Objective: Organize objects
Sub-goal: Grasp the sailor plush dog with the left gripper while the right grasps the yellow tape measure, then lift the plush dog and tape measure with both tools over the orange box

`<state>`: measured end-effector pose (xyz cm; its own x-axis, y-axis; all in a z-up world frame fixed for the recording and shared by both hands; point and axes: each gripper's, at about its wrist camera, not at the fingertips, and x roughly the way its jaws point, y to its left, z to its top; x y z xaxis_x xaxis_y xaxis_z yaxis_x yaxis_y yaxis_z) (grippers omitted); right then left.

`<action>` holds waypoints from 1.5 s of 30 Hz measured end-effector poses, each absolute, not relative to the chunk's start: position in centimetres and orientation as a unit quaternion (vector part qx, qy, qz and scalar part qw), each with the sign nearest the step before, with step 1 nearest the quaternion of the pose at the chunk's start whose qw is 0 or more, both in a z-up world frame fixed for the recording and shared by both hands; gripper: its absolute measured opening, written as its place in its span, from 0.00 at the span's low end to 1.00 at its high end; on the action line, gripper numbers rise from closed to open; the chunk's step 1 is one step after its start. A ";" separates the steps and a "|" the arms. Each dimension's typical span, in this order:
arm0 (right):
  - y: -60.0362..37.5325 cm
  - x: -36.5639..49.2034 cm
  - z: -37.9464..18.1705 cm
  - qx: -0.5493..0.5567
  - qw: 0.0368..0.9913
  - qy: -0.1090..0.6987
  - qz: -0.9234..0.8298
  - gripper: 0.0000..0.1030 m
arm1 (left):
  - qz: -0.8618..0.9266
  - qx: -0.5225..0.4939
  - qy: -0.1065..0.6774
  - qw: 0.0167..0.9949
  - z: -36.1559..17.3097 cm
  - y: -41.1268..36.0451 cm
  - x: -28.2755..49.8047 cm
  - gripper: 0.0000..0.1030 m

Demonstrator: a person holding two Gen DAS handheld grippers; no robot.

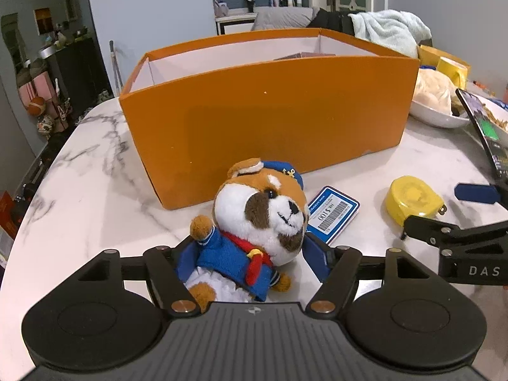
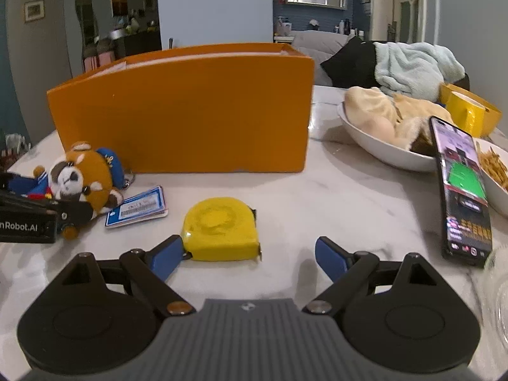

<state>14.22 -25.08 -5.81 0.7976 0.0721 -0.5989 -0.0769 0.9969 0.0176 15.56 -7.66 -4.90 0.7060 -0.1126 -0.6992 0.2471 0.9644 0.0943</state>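
A plush dog in a blue sailor suit [image 1: 254, 222] lies on the marble table [image 1: 95, 174] between the fingers of my left gripper [image 1: 250, 257], whose jaws are closed against its body. It also shows in the right wrist view [image 2: 82, 174]. Behind it stands an open orange box [image 1: 270, 111] [image 2: 190, 111]. A blue barcode card [image 1: 333, 212] [image 2: 139, 209] lies beside the plush. My right gripper [image 2: 250, 254] is open, its left finger touching a yellow tape measure [image 2: 222, 228] [image 1: 412, 201] that lies just ahead between the fingers.
A phone [image 2: 460, 190] leans at the right with its screen lit. A white bowl with cloth [image 2: 381, 130], a bowl of snacks [image 2: 495, 171] and a yellow mug [image 2: 470, 111] stand at the back right. A glass rim [image 2: 498, 285] is at the right edge.
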 end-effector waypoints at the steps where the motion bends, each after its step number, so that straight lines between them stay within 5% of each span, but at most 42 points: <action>1: -24.9 14.4 -5.8 -0.004 0.948 0.315 0.040 0.88 | -0.099 0.090 0.370 0.919 -4.9 -7.6 15.6 0.80; 15: -22.3 16.6 -6.3 -0.023 0.946 0.324 0.017 0.85 | -0.091 0.073 0.367 0.923 -6.1 -7.7 16.9 0.86; 20: -22.4 16.6 -6.2 -0.014 0.946 0.323 0.018 0.76 | -0.090 0.067 0.365 0.924 -6.5 -7.6 17.3 0.90; 23: -22.4 16.3 -6.1 -0.017 0.947 0.320 0.022 0.60 | -0.096 0.051 0.364 0.925 -6.7 -7.2 17.4 0.90; 25: -22.5 16.2 -6.0 -0.016 0.946 0.322 0.024 0.60 | -0.099 0.043 0.359 0.927 -6.7 -6.9 17.4 0.85; 27: -22.7 16.0 -6.0 -0.014 0.947 0.321 0.028 0.59 | -0.096 0.042 0.353 0.930 -6.6 -6.8 17.1 0.70; 45: -23.0 13.5 -3.8 -0.001 0.950 0.310 0.041 0.59 | -0.110 0.008 0.336 0.935 -3.2 -6.4 14.7 0.65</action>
